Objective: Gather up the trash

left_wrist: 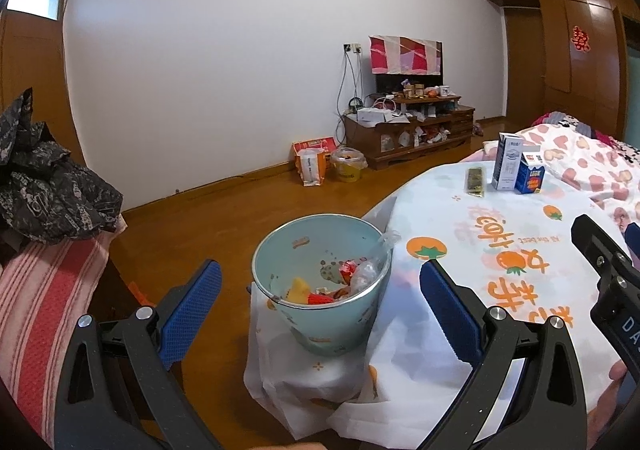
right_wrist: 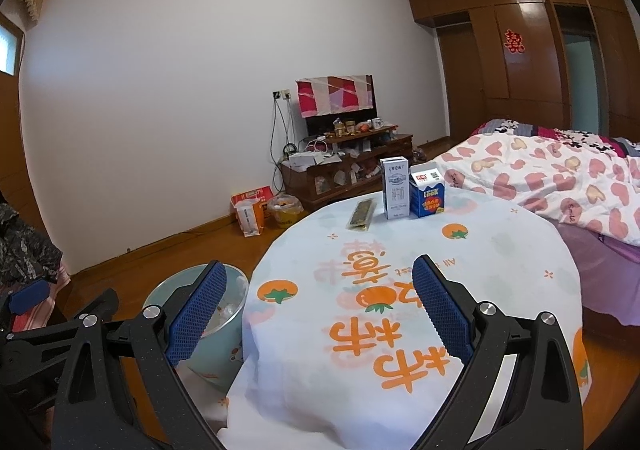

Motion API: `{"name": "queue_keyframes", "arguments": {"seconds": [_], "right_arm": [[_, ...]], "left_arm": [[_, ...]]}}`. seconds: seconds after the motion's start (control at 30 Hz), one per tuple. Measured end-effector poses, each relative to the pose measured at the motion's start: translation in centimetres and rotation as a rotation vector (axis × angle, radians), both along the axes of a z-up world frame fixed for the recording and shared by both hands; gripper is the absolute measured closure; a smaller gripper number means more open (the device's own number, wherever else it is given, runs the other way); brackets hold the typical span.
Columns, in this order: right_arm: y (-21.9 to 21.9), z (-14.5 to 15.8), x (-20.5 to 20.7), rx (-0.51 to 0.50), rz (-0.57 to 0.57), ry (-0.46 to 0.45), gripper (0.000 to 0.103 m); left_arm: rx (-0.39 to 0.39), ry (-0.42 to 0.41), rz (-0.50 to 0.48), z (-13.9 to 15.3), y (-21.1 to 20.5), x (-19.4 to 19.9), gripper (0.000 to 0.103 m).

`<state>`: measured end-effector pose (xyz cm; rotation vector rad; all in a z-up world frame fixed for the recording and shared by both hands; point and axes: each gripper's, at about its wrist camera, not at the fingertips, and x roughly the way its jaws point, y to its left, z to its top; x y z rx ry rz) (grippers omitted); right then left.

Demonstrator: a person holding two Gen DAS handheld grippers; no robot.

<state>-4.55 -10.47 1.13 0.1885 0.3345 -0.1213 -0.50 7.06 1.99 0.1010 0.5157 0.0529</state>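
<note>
Round table (right_wrist: 520, 250) with a fruit-print cloth: both the left gripper (left_wrist: 320, 290) and right gripper (right_wrist: 318, 304) gape wide, empty. Two cartons (right_wrist: 412, 190) and a wrapper (right_wrist: 362, 215) wait at the far edge; knocking them floorward seems likely. The bin (left_wrist: 320, 282) sits beside the left edge.

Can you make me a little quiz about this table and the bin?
1. True or false: the bin is empty.
2. How many cartons stand at the far side of the table?
3. What lies flat left of the white carton? A) green packet B) spoon C) phone

Key:
1. False, wrappers lie inside.
2. Two: the white carton and the blue carton.
3. A, the green packet.
</note>
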Motion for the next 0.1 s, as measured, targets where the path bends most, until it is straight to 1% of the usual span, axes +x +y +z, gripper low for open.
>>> {"name": "queue_keyframes", "arguments": {"seconds": [0.1], "right_arm": [[-0.07,-0.03,0.03,0.003,-0.007,0.005,0.010]], "left_arm": [[-0.006,0.011,-0.012,-0.26,-0.11,0.14,0.006]]}}
